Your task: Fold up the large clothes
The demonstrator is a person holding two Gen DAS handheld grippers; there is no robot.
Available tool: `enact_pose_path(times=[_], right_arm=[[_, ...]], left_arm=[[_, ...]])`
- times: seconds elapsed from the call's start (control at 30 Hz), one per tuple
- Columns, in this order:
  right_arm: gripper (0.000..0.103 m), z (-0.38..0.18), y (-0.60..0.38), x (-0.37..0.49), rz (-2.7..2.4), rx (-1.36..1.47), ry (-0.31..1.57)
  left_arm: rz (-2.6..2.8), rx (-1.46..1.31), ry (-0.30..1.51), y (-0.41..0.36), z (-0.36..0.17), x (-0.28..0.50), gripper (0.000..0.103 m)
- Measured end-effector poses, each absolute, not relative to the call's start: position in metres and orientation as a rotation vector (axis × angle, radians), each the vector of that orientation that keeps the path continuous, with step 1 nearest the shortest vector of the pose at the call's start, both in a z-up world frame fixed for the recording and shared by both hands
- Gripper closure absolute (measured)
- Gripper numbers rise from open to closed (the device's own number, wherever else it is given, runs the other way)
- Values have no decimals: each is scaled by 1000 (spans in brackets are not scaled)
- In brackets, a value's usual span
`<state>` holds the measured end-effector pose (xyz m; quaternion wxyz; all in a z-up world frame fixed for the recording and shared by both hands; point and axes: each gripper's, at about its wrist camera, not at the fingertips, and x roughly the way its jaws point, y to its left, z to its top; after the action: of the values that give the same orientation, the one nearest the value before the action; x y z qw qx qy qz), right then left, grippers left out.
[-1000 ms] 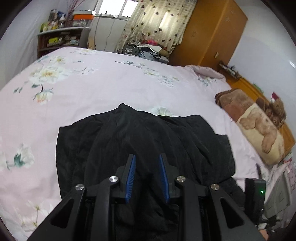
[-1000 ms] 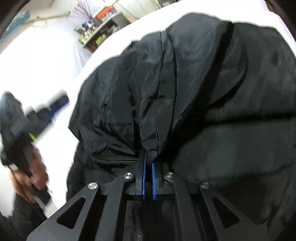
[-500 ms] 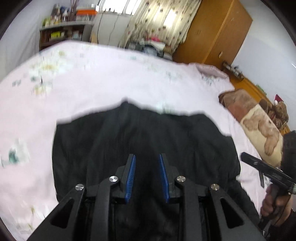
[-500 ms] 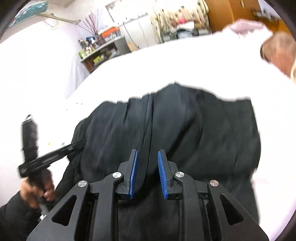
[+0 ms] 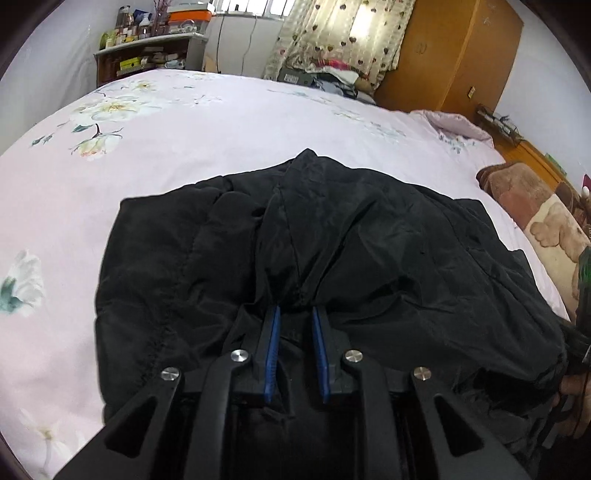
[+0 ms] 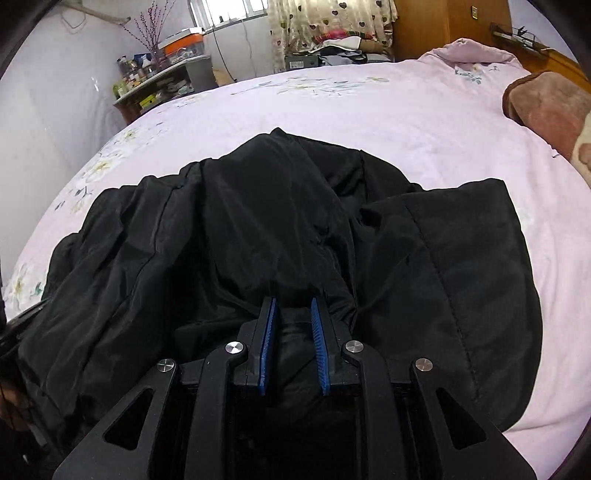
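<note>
Change: right gripper [image 6: 292,306], clamped on black garment [image 6: 424,266] a second earlier, had let go.
Left gripper [image 5: 294,314]: jaws parted, empty, above garment.
Bedsheet [image 5: 184,140]: pink floral.

Home bedroom: bed [image 5: 221,122], wardrobe [image 5: 454,55], curtains [image 5: 340,33].

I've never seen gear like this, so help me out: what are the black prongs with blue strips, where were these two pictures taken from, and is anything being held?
Each picture comes from a camera on a hand-held gripper, looking forward along its two fingers. The prongs are those fingers; the blue strips are their pads. One view shows the left gripper, the other the right gripper. Both are open and hold nothing, though folds of the jacket bunch at their tips. The black jacket lies crumpled on a bed with a pink floral sheet. A brown blanket lies beside it.
</note>
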<state>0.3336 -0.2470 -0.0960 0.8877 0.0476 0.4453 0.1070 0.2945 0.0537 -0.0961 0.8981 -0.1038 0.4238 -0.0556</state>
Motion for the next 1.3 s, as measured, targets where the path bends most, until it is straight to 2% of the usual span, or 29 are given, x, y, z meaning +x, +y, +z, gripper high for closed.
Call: enact_pose_path(times=[0.17, 0.33, 0.43, 0.53, 0.6, 0.73, 0.9, 1.13, 1.2, 1.3], right_arm=[[82, -41, -250, 331, 237, 95, 852], [82, -7, -227, 365, 300, 77, 782], [82, -21, -205, 400, 301, 20, 809], [82, -69, -209, 428, 229, -20, 914], [81, -100, -222, 432, 216, 17, 950], [81, -116, -238, 427, 237, 106, 915], [80, -104, -234, 426, 219, 75, 924], [79, -21, -240, 350, 298, 112, 744], [79, -17, -228, 325, 341, 76, 731], [79, -41, -216, 305, 372, 54, 802]], left_arm=[[-120, -200, 801, 61, -44, 286, 83], [-148, -157, 744, 41, -19, 337, 78], [-115, -126, 807, 31, -45, 376, 78], [-92, -101, 869, 33, -86, 386, 75], [-107, -141, 837, 39, -98, 381, 75], [-94, -127, 790, 33, -106, 380, 75], [-92, -130, 822, 34, -89, 378, 75], [-167, -153, 704, 31, -29, 309, 76], [-212, -156, 701, 20, -28, 286, 76], [-237, -122, 758, 4, -50, 270, 76]])
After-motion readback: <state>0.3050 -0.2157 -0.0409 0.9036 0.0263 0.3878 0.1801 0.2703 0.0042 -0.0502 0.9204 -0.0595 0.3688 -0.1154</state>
